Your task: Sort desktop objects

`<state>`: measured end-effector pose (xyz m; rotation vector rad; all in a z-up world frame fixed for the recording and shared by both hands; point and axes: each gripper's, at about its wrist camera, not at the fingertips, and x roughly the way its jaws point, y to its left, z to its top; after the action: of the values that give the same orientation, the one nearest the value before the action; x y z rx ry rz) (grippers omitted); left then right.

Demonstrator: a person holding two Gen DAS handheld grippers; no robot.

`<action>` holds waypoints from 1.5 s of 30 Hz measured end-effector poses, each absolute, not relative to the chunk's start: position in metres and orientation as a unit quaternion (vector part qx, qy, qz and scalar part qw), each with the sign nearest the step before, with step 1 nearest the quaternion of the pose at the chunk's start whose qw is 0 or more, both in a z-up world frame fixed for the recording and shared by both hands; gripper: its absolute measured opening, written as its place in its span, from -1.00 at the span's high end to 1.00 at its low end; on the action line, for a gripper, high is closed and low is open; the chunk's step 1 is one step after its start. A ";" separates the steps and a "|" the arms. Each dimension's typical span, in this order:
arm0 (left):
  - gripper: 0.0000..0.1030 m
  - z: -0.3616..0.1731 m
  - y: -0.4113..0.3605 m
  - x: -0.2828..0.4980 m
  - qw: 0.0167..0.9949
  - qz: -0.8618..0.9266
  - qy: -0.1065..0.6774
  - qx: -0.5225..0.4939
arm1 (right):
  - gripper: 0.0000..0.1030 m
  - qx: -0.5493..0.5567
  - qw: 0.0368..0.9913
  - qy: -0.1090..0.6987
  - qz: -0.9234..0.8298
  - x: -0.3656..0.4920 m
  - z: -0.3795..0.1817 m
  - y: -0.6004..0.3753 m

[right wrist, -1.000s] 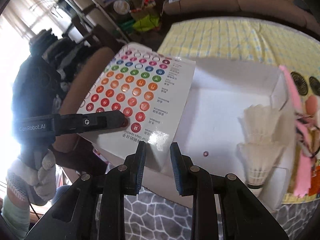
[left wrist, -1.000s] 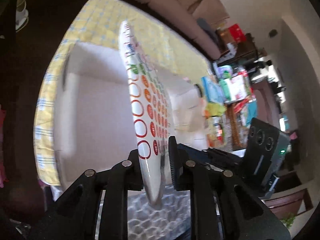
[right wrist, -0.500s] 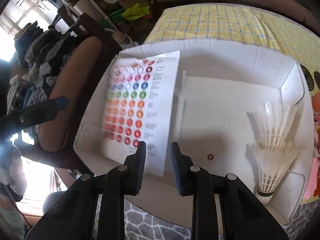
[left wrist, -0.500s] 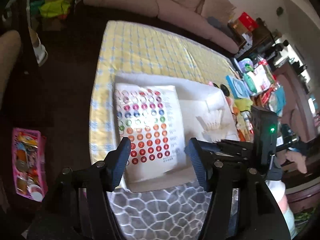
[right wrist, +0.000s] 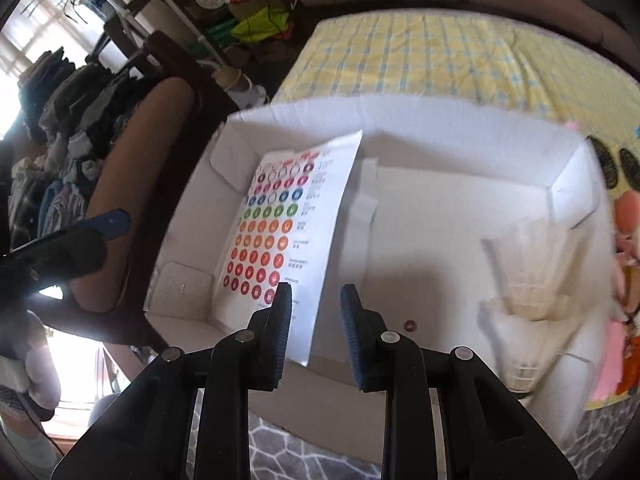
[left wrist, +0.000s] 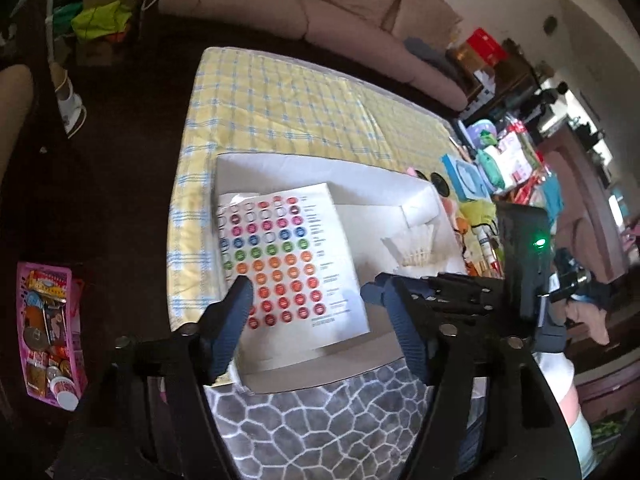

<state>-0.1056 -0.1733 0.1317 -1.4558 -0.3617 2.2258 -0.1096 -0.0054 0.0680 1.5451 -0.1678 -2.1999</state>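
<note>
Resting on the yellow checked cloth [left wrist: 280, 112], the white box [right wrist: 400, 116] serves as the sorting bin, which is likely why everything loose ends up inside it. The sticker sheet [left wrist: 288, 264] lies flat in the box's left part, its long axis running from the near wall toward the far wall, printed text column on the right and the partly used rows at the far end. Two shuttlecocks [right wrist: 528, 276] sit stacked at the right side, feathers pointing away. A tiny red ring [right wrist: 411, 325] lies loose on the floor between them. The left gripper [left wrist: 310, 296] hangs above the sheet with fingers wide apart, holding nothing. The right gripper [right wrist: 316, 300] hovers empty, fingers slightly parted.
</note>
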 end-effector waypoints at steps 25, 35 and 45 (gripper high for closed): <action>-0.86 0.148 0.168 -0.206 0.358 0.753 -0.093 -0.544 | -0.14 0.430 -0.025 -0.177 -0.885 -0.120 0.163 0.433; -0.86 0.066 0.294 -0.291 0.348 0.711 -0.101 -0.603 | -0.15 0.424 -0.052 -0.223 -0.876 -0.174 0.084 0.531; -0.86 0.012 0.355 -0.316 0.345 0.698 -0.059 -0.624 | -0.14 0.433 -0.051 -0.176 -0.883 -0.213 0.040 0.545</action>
<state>-0.3163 0.3550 0.0121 -1.6219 -0.1521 1.8140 -0.2129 0.5450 0.0403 1.4060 -0.5726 -2.8667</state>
